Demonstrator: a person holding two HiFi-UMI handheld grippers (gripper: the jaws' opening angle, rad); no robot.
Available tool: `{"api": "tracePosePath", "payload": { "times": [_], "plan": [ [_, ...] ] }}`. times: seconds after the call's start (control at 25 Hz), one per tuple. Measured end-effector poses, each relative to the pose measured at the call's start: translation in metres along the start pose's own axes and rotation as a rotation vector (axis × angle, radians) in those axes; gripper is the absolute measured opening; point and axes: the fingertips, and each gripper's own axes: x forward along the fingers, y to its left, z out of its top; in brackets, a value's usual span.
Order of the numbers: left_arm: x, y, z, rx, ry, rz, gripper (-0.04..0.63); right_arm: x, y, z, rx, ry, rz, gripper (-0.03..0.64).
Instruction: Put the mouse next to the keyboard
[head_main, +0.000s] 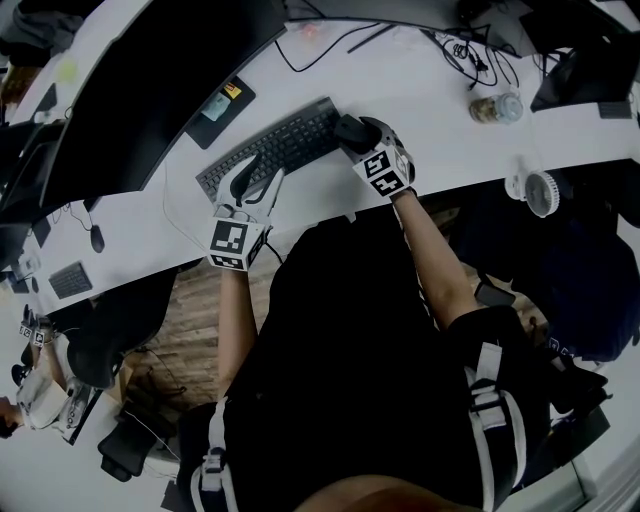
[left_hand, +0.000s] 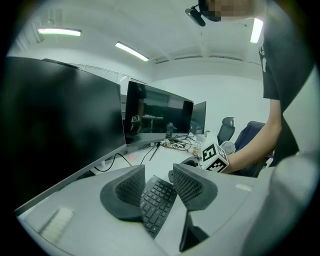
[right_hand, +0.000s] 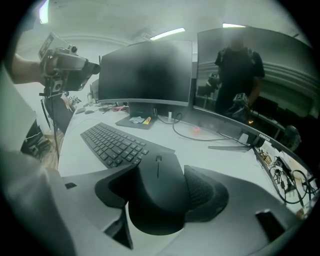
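Mouse (right_hand: 157, 205): black, sat between the jaws of the right gripper (right_hand: 161, 175), which were spread wide with both pads against its flanks. Keyboard (right_hand: 112, 144): lay on the tabletop (right_hand: 210, 150) just ahead-left of that gripper. Left gripper (left_hand: 157, 176): jaws stood apart and empty, keyboard beyond them.

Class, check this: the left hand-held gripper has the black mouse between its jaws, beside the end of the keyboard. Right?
Not the left: the right hand-held gripper has the black mouse between its jaws, beside the end of the keyboard. The right gripper view shows it; the left hand-held gripper stands open, empty.
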Motion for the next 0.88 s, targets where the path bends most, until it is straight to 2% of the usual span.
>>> {"api": "tracePosePath", "payload": {
  "times": [0.24, 0.88],
  "plan": [
    [0.005, -0.002, -0.001, -0.005, 0.011, 0.0, 0.173, 0.007, -0.01, 0.0, -0.005, -0.002, -0.041, 0.295],
    [0.012, -0.008, -0.012, -0.01, 0.054, -0.003, 0.173, 0.032, -0.033, -0.006, 0.104, -0.004, -0.097, 0.295]
  ]
}}
